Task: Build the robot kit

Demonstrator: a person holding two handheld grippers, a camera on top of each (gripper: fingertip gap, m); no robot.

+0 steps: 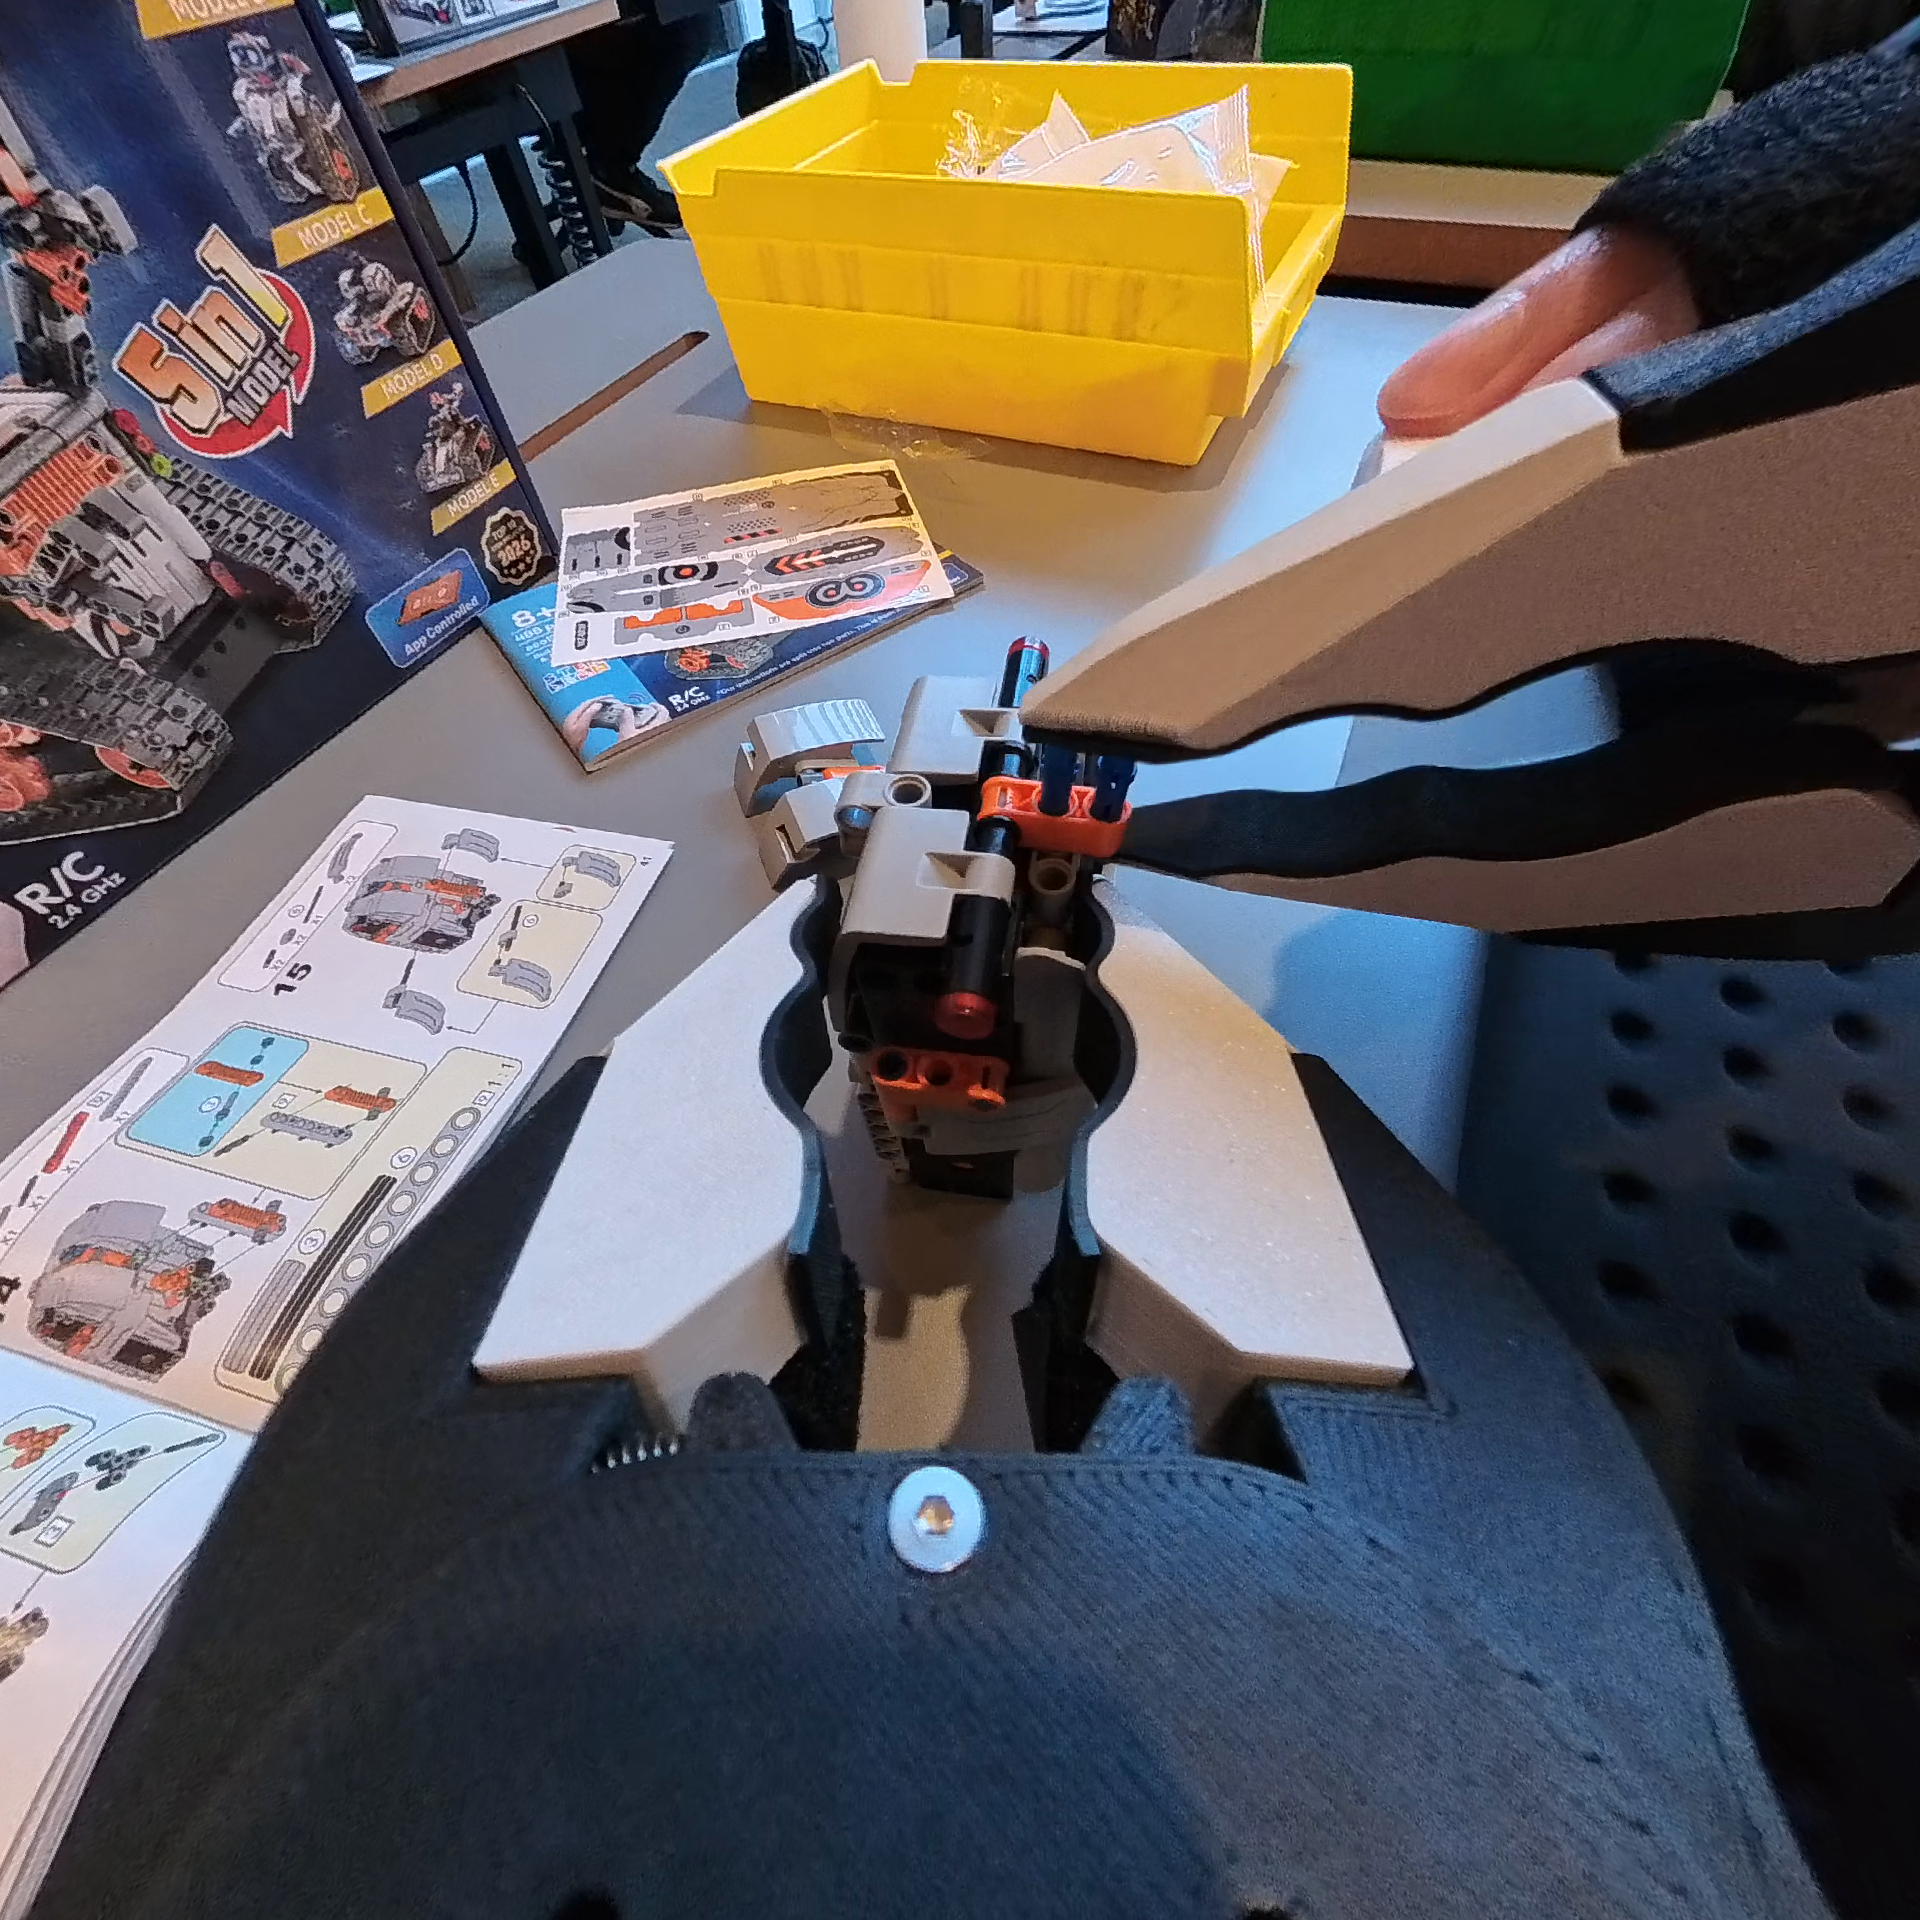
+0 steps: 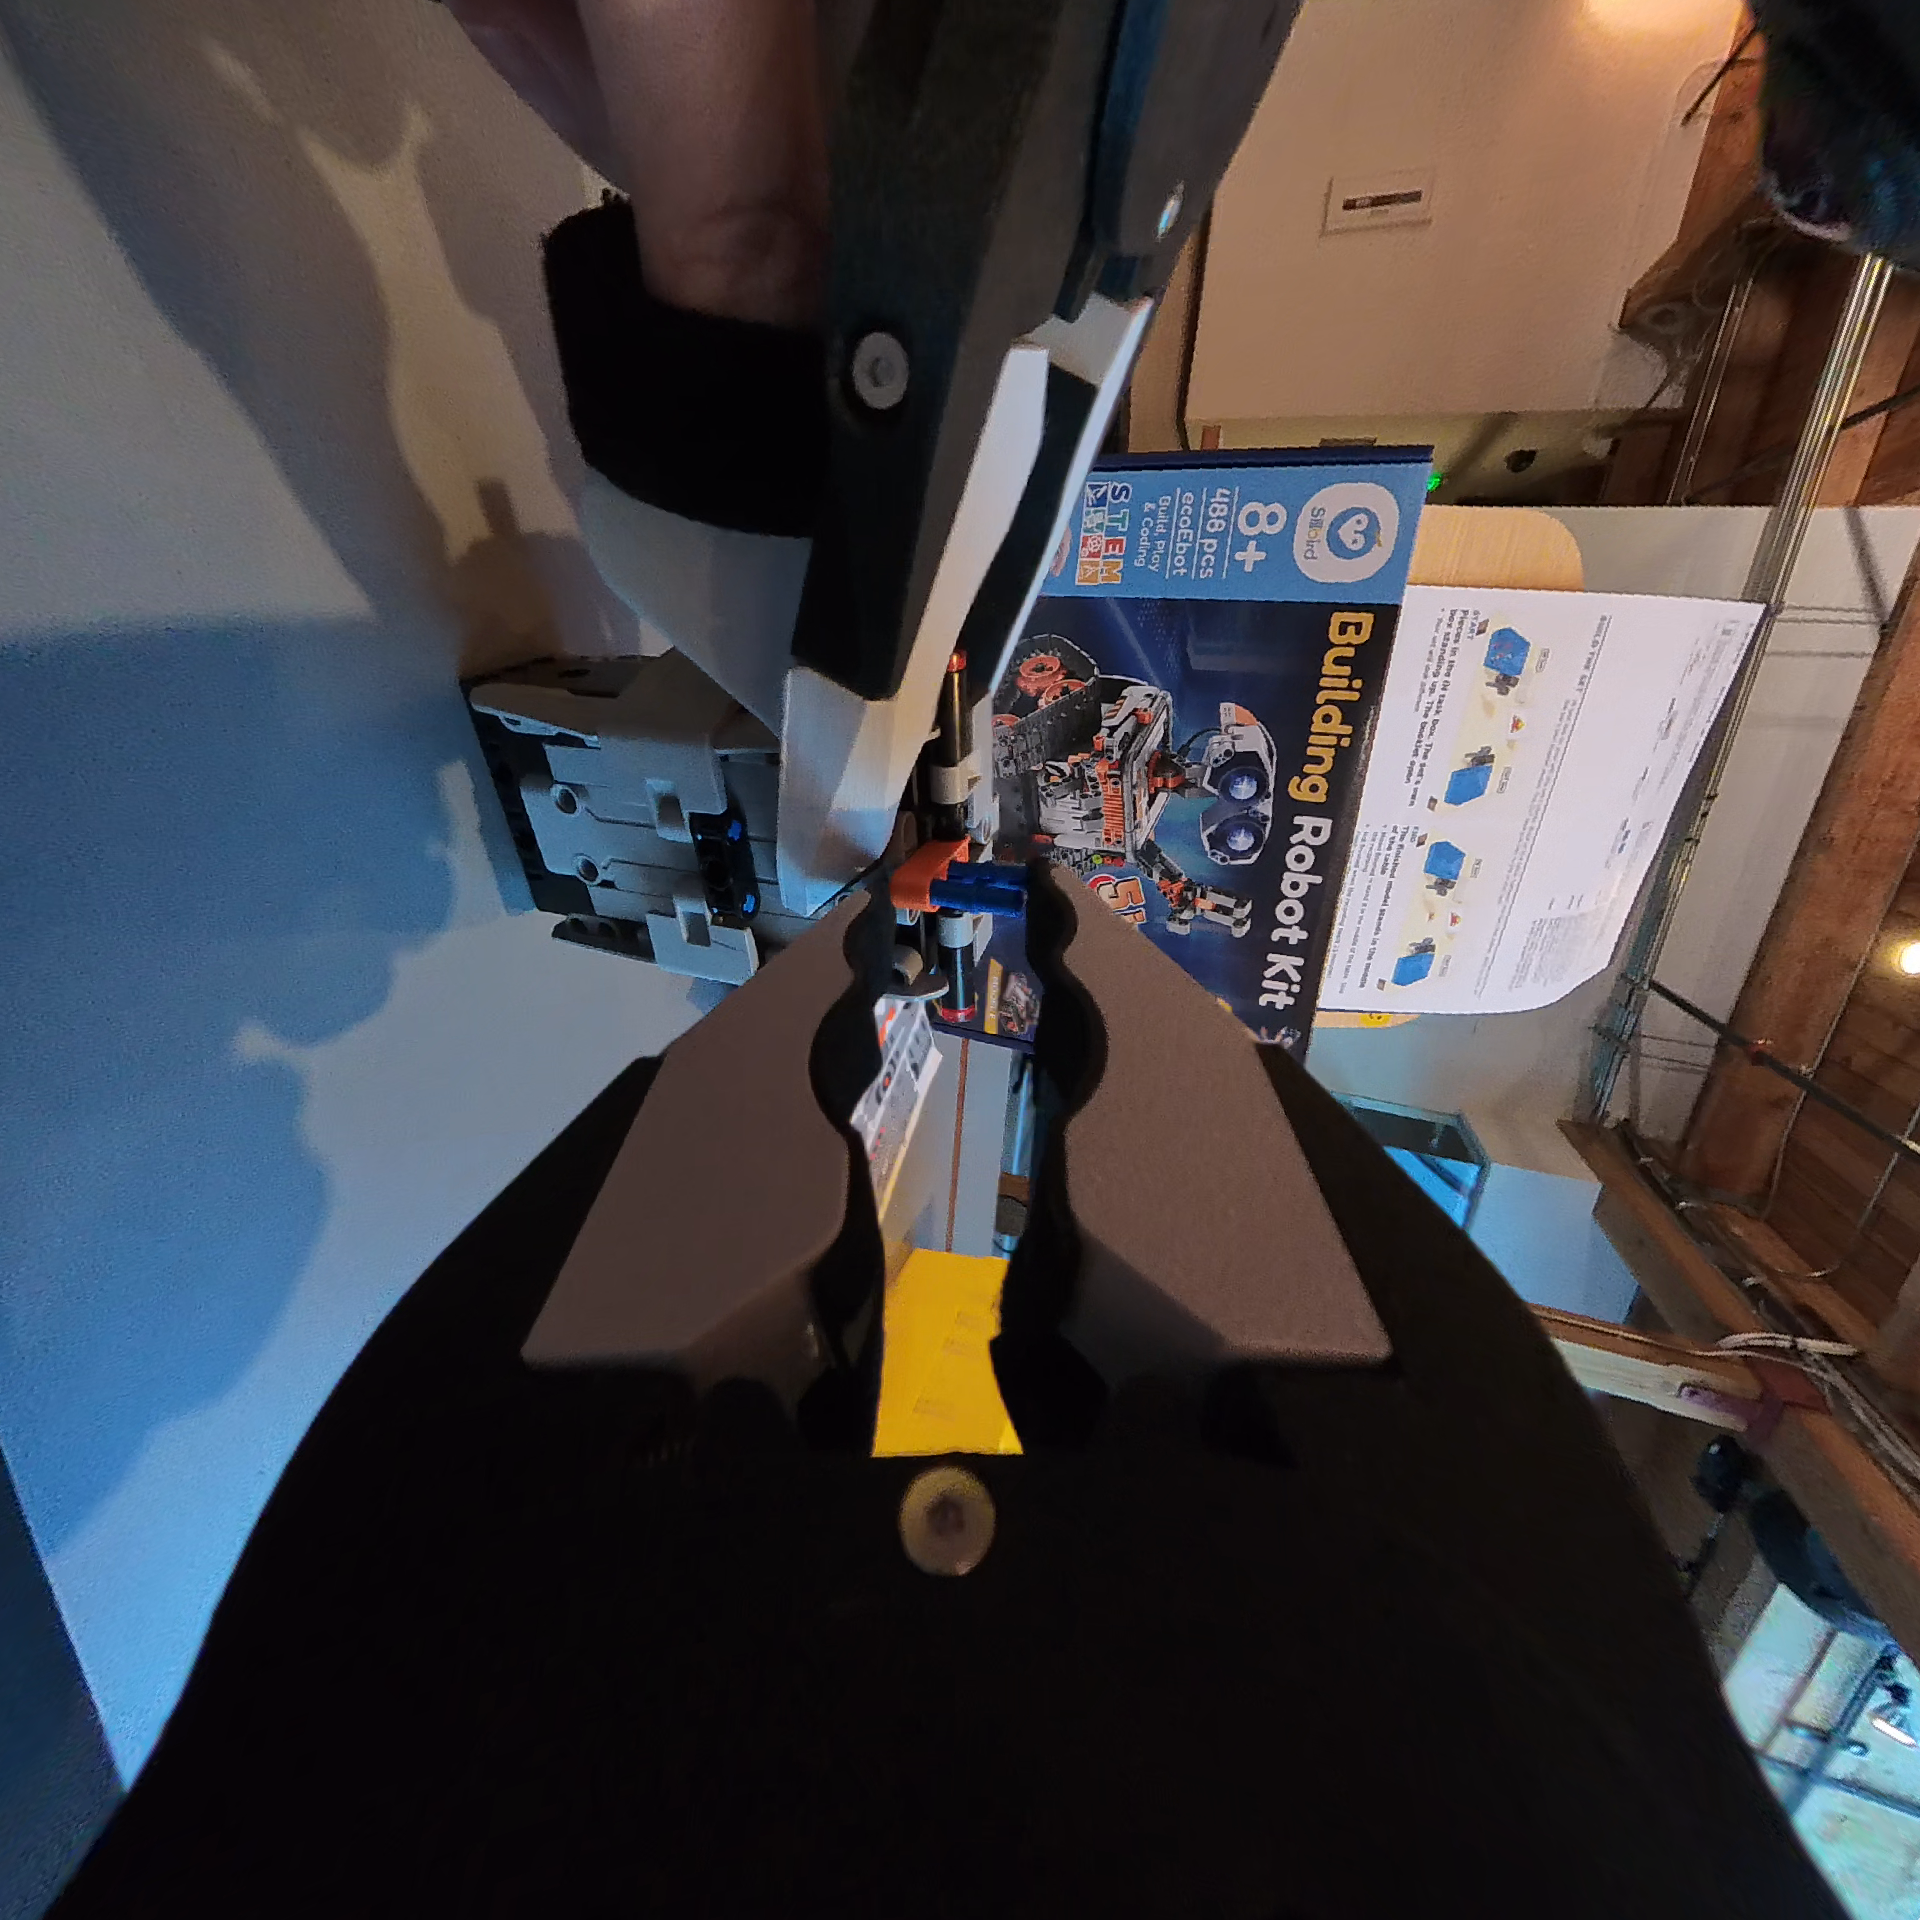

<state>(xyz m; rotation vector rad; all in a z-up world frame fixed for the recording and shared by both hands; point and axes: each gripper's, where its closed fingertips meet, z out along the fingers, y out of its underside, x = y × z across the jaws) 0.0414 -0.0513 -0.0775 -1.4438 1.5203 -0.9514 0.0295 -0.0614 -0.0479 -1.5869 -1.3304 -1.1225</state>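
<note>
My left gripper (image 1: 956, 935) is shut on a grey, black and orange building-block assembly (image 1: 935, 935) and holds it upright above the grey table (image 1: 1091, 520). My right gripper (image 1: 1081, 790) comes in from the right. It is shut on a small orange connector with two blue pins (image 1: 1055, 805) at the assembly's upper right, beside a black axle with red ends (image 1: 1013, 727). In the right wrist view the right gripper (image 2: 951, 894) pinches the same orange connector (image 2: 935, 878), with the assembly (image 2: 623, 810) to its left.
A yellow bin (image 1: 997, 301) with clear bags stands at the back. The kit box (image 1: 208, 416) stands at the left. A sticker sheet (image 1: 748, 561) lies on a booklet (image 1: 623, 717), and an open instruction manual (image 1: 312, 1091) lies at front left. A black perforated seat (image 1: 1714, 1247) is right. Left and right tips are no more than a few centimetres apart. From either gripper's tips it is about 15 cm to the black perforated seat (image 1: 1714, 1247).
</note>
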